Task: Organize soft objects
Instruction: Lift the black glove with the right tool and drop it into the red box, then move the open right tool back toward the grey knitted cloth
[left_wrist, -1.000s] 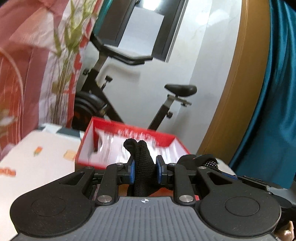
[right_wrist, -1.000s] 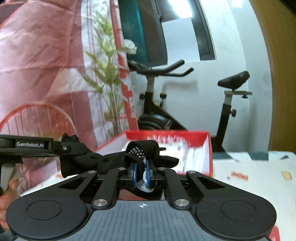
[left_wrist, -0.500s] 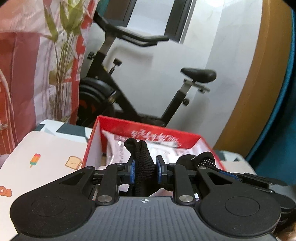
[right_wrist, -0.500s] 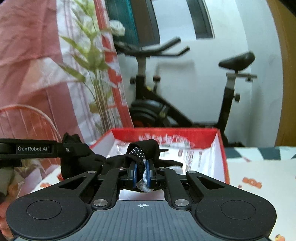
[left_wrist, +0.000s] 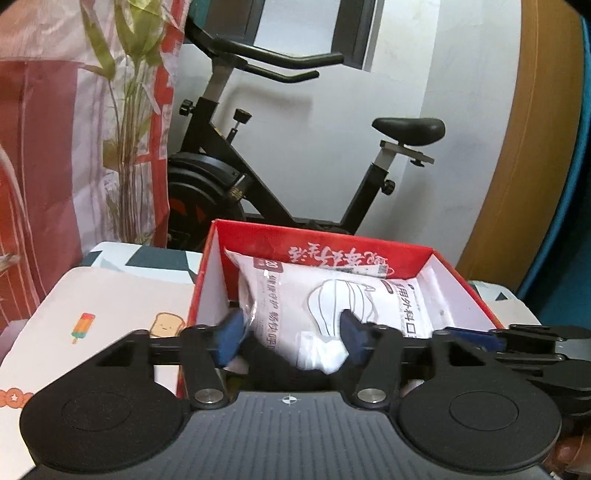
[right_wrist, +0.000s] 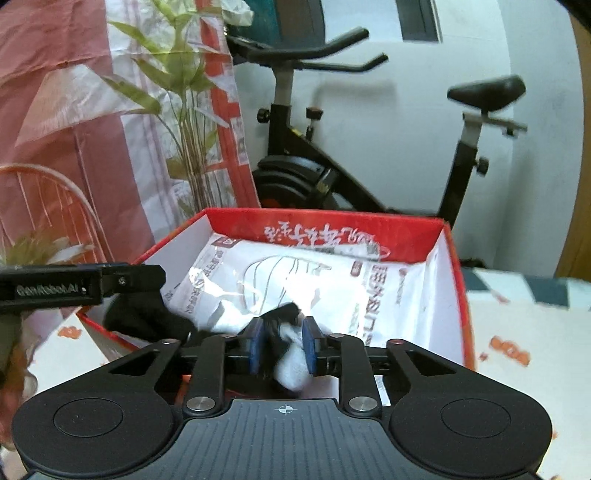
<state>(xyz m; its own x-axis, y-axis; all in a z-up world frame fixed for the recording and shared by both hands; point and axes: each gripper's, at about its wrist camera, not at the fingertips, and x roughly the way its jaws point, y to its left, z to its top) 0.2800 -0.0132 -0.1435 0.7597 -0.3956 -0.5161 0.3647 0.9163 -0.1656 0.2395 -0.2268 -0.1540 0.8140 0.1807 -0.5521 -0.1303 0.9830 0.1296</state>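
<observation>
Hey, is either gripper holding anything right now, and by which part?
The left gripper is open and holds nothing. The right gripper is pinching the black glove by a bunched fold over the red box.

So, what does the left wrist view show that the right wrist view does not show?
Only the left wrist view: the left gripper from behind, jaws spread wide, and cartoon prints on the table cover. Only the right wrist view: the right gripper closed on part of the black glove, and the left gripper from the side. Both views: the red box holding a white mask packet, and the exercise bike behind it.
</observation>
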